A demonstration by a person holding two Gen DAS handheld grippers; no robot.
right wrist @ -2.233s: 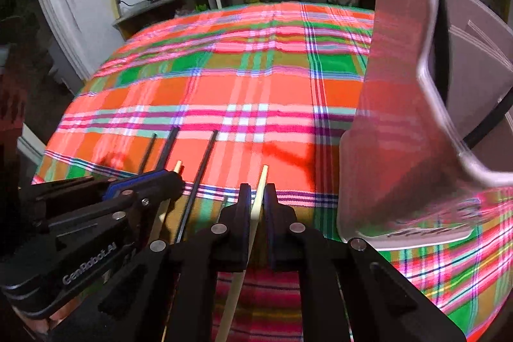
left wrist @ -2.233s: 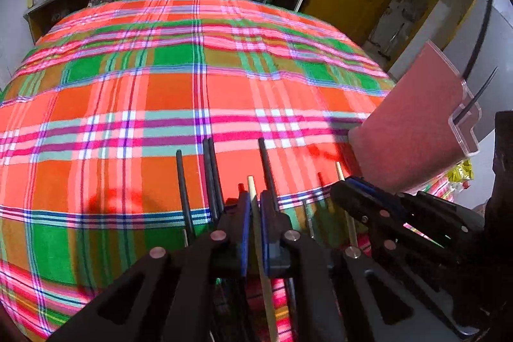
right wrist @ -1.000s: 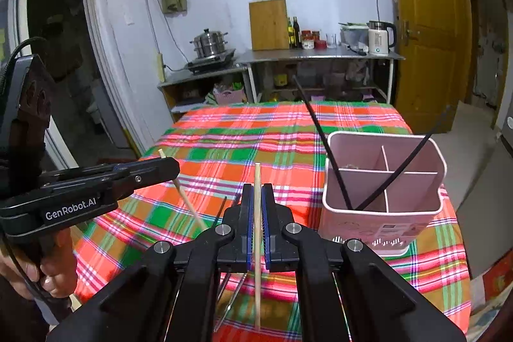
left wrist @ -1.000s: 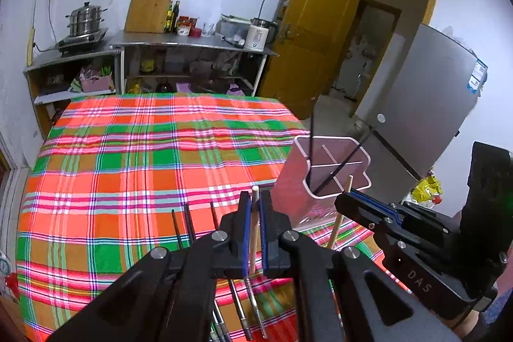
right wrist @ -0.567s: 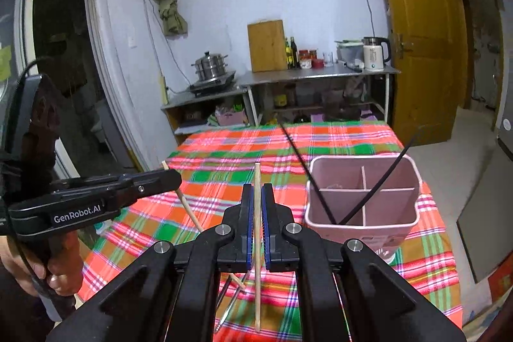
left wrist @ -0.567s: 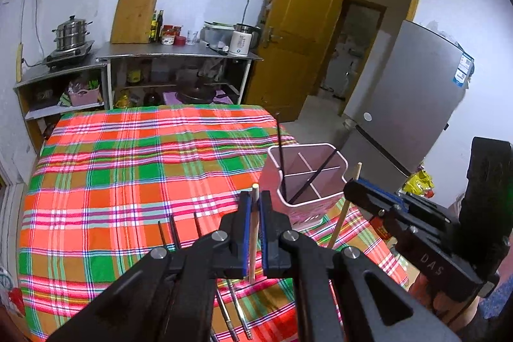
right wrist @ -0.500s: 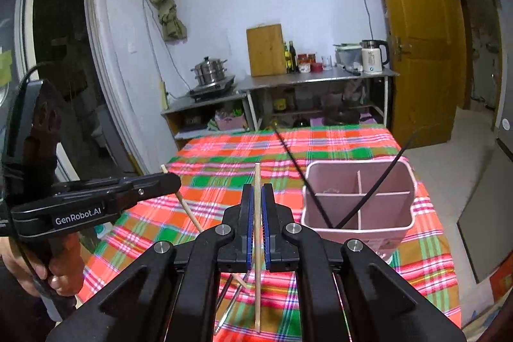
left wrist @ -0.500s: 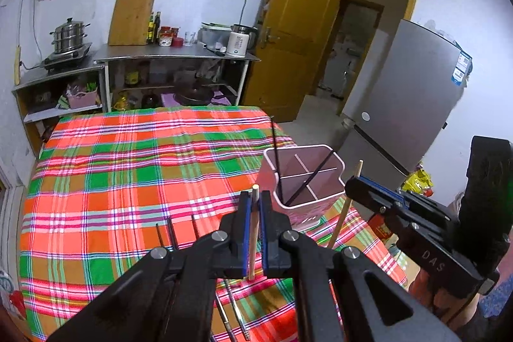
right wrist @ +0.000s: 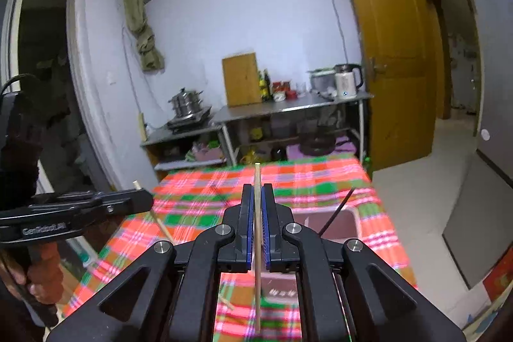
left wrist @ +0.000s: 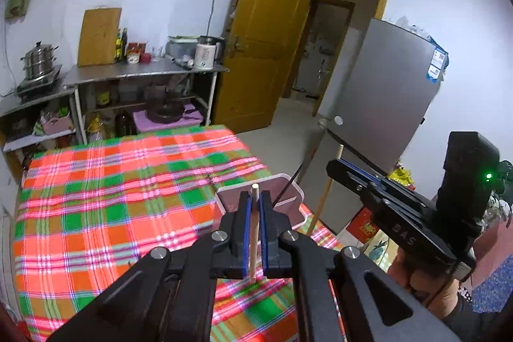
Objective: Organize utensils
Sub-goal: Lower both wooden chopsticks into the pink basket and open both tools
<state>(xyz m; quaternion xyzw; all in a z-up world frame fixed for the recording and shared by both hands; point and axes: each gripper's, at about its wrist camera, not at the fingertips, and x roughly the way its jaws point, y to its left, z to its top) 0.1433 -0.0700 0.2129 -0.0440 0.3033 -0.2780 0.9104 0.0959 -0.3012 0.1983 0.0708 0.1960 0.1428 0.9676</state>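
Chopsticks: each gripper carries one pale wooden chopstick; the left gripper (left wrist: 253, 220) is clamped on the left chopstick (left wrist: 254, 233), the right gripper (right wrist: 256, 213) on the right chopstick (right wrist: 257, 246), both sticks close to upright.
Tongs: narrow on both sides, the blue pads pressed against the wood with no gap showing.
Holder: the pink utensil holder (left wrist: 290, 201) stands on the table's right part, just behind the left gripper's tips; in the right view the holder (right wrist: 340, 223) sits just right of the tips. Two black chopsticks (right wrist: 336, 213) lean in it already.
What changed: two seconds ago both grippers were low over the cloth among loose chopsticks; now they are raised, and more of the room shows than half a second ago. The holder has slid from well right of the left gripper to directly behind it.
Meaning: I judge the pick-up done and the carry nearly over; what remains is lowering each stick into a compartment. Which compartment lies under either tip cannot be told.
Surface: a table under a plaid cloth (left wrist: 112, 197) of orange, green and pink; one more wooden chopstick (right wrist: 226, 303) lies on it near the right gripper.
Room: white walls, a yellow door (left wrist: 269, 53) standing open, a grey fridge (left wrist: 384, 117), a steel shelf (right wrist: 288, 108) with a kettle (right wrist: 344, 82), bottles, a cutting board and a steamer pot (right wrist: 184, 104).
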